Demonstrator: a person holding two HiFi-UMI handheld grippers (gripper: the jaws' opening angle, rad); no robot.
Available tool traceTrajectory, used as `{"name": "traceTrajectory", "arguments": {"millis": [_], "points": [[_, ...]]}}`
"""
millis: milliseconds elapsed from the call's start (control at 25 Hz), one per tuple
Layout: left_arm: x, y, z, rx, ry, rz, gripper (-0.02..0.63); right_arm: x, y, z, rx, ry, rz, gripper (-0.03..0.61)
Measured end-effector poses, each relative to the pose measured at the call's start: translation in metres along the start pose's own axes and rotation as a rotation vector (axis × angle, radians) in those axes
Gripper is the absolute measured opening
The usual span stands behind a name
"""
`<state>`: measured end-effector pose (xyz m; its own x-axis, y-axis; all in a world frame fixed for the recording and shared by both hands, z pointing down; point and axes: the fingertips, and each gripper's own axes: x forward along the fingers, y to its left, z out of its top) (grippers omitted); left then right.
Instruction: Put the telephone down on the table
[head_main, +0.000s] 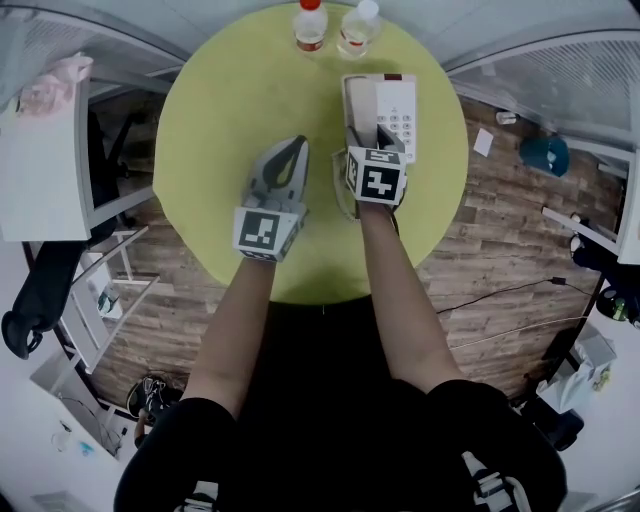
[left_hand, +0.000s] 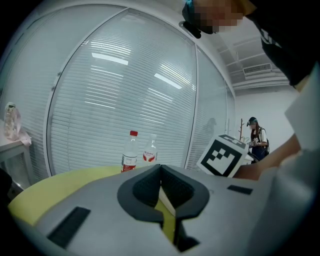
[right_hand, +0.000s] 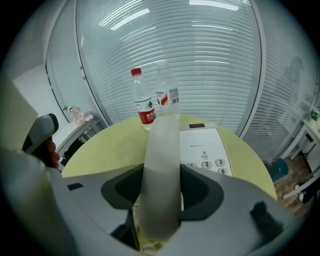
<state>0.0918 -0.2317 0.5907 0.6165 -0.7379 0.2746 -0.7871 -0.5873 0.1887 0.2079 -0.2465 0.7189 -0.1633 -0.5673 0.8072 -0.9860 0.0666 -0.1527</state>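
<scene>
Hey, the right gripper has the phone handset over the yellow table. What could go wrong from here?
1. The right gripper grips the handset near one end, so the long free part could swing or slip out while it's lowered.
2. The red-capped bottle and the clear bottle stand close behind the telephone base; pushing forward could tip them.

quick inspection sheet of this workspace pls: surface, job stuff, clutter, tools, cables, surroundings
surface: round yellow-green table, mostly bare
job's things: telephone base flat on the table; handset along its left side
clutter: red-capped bottle and second bottle, upright at the far edge
grippers: left tool shut, empty; right tool closed on the handset's near end
cables: thin dark cable on the floor, right
surroundings: wood floor, blinds behind glass
</scene>
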Motion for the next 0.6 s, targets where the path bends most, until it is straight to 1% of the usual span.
{"name": "traceTrajectory", "arguments": {"millis": [400, 600], "points": [[-0.025, -0.012, 0.036, 0.052, -0.051, 0.002, 0.012, -0.041, 0.011, 0.019, -0.027, -0.037, 0.009, 0.221], [-0.046, -0.015, 0.049, 0.075, -0.067, 0.008, 0.012, -0.063, 0.022, 0.022, -0.044, -0.041, 0.020, 0.221]]}}
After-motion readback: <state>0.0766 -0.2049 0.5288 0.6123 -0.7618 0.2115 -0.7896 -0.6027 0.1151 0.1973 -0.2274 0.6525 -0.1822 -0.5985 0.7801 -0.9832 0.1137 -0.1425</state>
